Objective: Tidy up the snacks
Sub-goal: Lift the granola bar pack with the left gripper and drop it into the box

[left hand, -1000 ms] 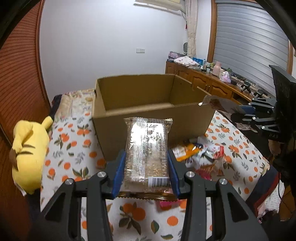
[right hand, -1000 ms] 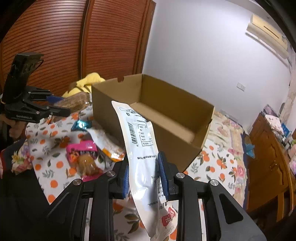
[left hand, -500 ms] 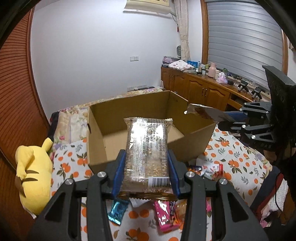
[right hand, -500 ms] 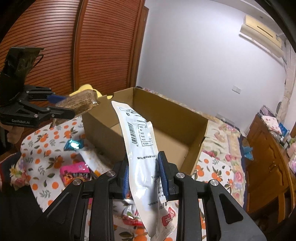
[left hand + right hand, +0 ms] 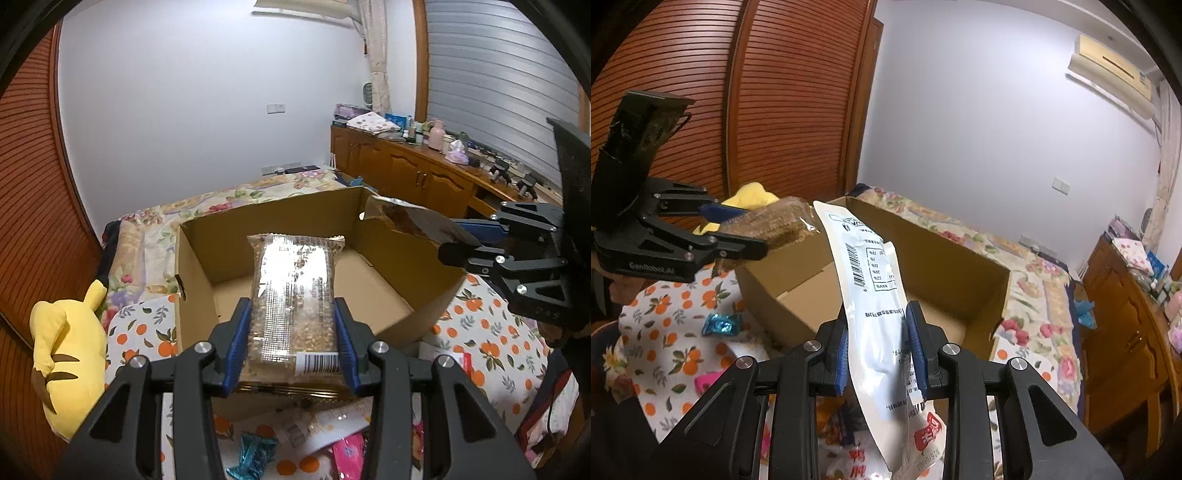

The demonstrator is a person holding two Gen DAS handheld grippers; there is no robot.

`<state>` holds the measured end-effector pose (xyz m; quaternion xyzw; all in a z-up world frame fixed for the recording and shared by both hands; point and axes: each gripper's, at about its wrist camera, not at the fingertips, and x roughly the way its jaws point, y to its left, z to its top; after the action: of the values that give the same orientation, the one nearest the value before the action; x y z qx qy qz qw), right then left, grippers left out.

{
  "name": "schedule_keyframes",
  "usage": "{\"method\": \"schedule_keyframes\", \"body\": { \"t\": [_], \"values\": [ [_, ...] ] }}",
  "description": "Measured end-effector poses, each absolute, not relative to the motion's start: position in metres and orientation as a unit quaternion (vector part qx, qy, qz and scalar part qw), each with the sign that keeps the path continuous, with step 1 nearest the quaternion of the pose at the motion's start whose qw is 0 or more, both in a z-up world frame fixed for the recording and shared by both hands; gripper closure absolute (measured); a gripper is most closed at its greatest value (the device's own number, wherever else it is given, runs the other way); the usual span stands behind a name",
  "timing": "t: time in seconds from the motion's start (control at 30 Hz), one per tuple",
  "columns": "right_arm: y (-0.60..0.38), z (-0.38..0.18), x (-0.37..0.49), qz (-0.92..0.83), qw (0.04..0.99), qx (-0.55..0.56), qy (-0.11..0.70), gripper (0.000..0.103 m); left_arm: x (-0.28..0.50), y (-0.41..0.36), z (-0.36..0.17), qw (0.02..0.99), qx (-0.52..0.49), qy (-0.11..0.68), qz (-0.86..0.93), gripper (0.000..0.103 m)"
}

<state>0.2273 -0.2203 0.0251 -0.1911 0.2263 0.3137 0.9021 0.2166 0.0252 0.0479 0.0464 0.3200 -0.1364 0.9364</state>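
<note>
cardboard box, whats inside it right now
The cardboard box shows only bare floor; the grain snack pack and white pouch held before the cameras cover part of it.

The left gripper clamps a clear snack pack over the open cardboard box; the box looks empty.
</note>
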Motion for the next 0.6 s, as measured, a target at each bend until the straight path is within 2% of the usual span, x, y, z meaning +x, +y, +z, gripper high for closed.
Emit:
{"method": "schedule_keyframes", "body": {
  "t": [0.43,0.5,0.6],
  "values": [
    [-0.194,0.016,0.271,0.293,0.903,-0.203,0.238,0.077,0.248,0.011,0.026,0.928,0.063,0.345,-0.124,0.060],
    [-0.191,0.011,0.278,0.276,0.907,-0.208,0.239,0.076,0.251,0.009,0.022,0.928,0.065,0.346,-0.119,0.056],
    [-0.189,0.001,0.291,0.271,0.904,-0.207,0.257,0.076,0.253,0.006,0.019,0.930,0.068,0.343,-0.115,0.054]
  ]
}}
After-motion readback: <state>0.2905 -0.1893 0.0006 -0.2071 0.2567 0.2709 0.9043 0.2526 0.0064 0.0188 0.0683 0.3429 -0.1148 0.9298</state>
